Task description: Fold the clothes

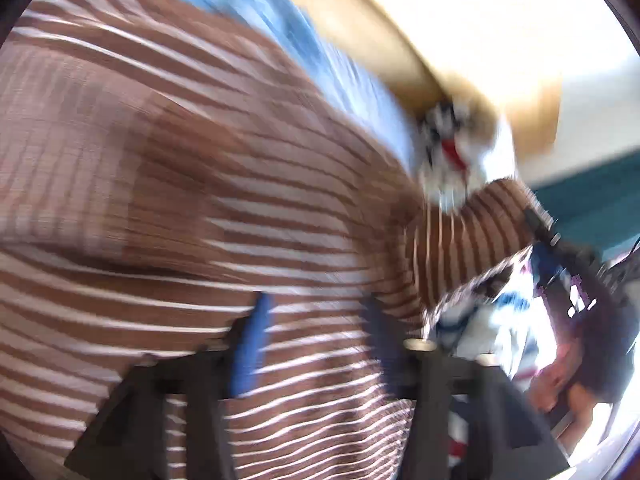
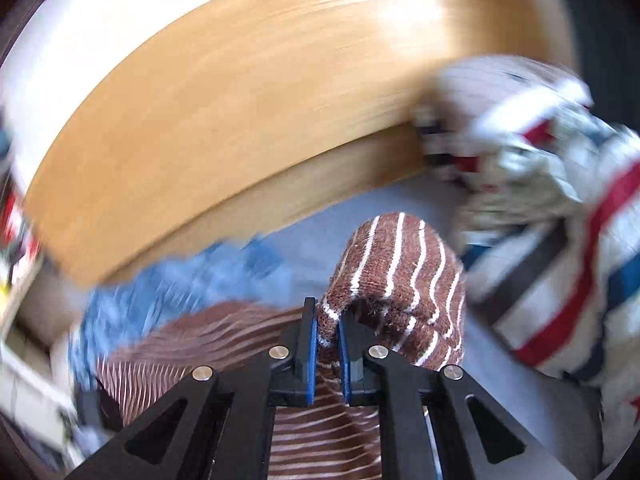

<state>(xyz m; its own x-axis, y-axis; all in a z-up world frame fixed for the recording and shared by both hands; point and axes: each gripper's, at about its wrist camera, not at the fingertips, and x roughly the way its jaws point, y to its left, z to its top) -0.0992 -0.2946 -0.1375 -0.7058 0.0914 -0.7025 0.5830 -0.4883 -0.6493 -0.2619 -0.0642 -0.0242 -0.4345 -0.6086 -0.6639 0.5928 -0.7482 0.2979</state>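
- The right gripper (image 2: 328,330) is pinching a bunched edge of the brown striped sweater (image 2: 400,276) between its blue pads (image 2: 311,344); the jaws are nearly together with knit caught in the narrow gap, and the cloth is arching up and over in a loop just past the fingertips.
- The left gripper (image 1: 316,344) is sitting with its jaws spread apart and the sweater's striped cloth (image 1: 180,160) showing between them; through the blur it is not clear whether any cloth is touching a pad.
- The sweater is spreading across the grey surface (image 2: 320,232), partly lifted, with a blue garment (image 2: 180,280) lying beside it toward the wooden board (image 2: 200,120) at the surface's far edge.
- A pile of white, red and blue striped cloth (image 2: 560,240) is heaped toward the right edge, just beside the raised loop.
- Both views are smearing with motion, so the sweater appears to be mid-swing; whether this is a spreading-out or a fold being laid down cannot be told.
- Judged risks:
  - The right gripper is holding only a small bunch, so a quick pull could be slipping the knit out.
  - The heavy loose knit could be sagging off line and creasing the fold.
  - The swinging loop could be snagging the striped pile or dragging the blue garment along.
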